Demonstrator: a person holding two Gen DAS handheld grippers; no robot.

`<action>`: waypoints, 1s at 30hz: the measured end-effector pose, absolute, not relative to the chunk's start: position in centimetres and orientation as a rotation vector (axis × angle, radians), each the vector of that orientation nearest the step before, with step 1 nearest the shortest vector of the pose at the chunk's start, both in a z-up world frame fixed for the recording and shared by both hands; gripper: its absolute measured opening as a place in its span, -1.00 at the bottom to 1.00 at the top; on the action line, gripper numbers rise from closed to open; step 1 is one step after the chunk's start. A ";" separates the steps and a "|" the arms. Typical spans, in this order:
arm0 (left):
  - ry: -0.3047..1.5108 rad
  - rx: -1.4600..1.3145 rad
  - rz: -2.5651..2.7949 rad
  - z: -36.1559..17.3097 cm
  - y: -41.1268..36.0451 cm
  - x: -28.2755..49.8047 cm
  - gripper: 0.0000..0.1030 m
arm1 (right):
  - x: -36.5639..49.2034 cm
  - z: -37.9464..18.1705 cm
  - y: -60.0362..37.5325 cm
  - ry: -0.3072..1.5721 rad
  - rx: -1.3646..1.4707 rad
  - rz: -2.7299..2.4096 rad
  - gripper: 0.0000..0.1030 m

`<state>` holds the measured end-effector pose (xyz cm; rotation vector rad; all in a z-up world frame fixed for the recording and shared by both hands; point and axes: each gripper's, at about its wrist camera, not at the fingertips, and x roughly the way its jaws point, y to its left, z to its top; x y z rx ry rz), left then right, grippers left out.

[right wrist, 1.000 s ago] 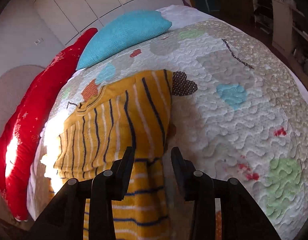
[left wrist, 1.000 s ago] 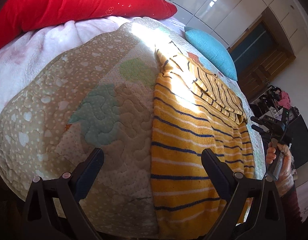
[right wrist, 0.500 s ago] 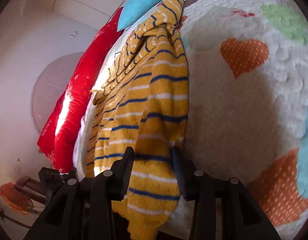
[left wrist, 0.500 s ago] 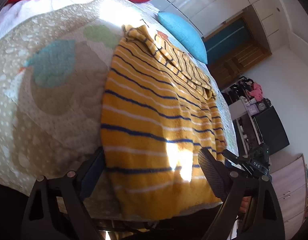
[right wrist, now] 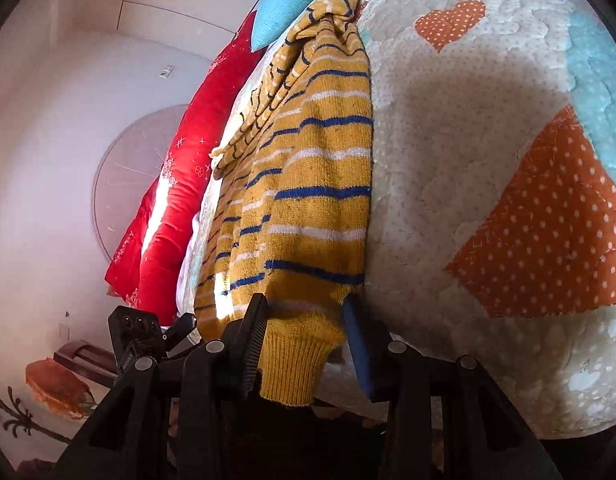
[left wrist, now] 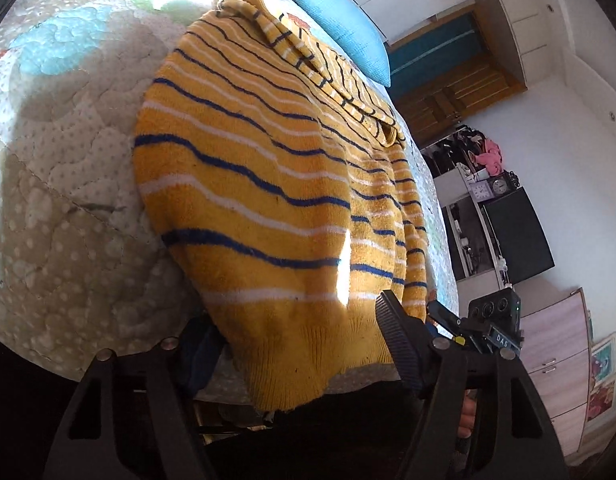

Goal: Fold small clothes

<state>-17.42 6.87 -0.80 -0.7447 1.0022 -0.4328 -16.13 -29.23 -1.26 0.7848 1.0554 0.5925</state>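
A bed covered by a pale quilt (left wrist: 60,216) with coloured patches fills both views. At its far end lie a red pillow (right wrist: 176,200) and a blue pillow (left wrist: 339,28).

A yellow sweater (left wrist: 268,184) with blue and white stripes lies lengthwise on the quilt, its upper part bunched into folds near the blue pillow and its ribbed hem hanging over the near edge of the bed. In the right wrist view one side of the sweater runs down to that same near edge, where a ribbed corner droops past it.

The left tool (left wrist: 292,344) sits at the near edge with the hem between its fingers. Its jaws have just been closing and now stand spread, one finger (left wrist: 399,340) at the sweater's side edge and the other partly tucked under the hem's opposite side; neither pad visibly presses the knit.

The right tool (right wrist: 304,344) is also at the near edge, at the sweater's other hem corner. Its jaws stand partly apart with the ribbed corner hanging between them; the fabric lies against the ridged pad (right wrist: 254,344), but whether it is truly pinched cannot be told.

In the left wrist view the right tool's dark body shows just beyond the hem.
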 end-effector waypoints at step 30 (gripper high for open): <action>1.061 -0.654 -0.310 0.6 6.2 -14.8 -0.86 | -15.2 -2.2 -27.8 1.077 0.826 0.587 -0.73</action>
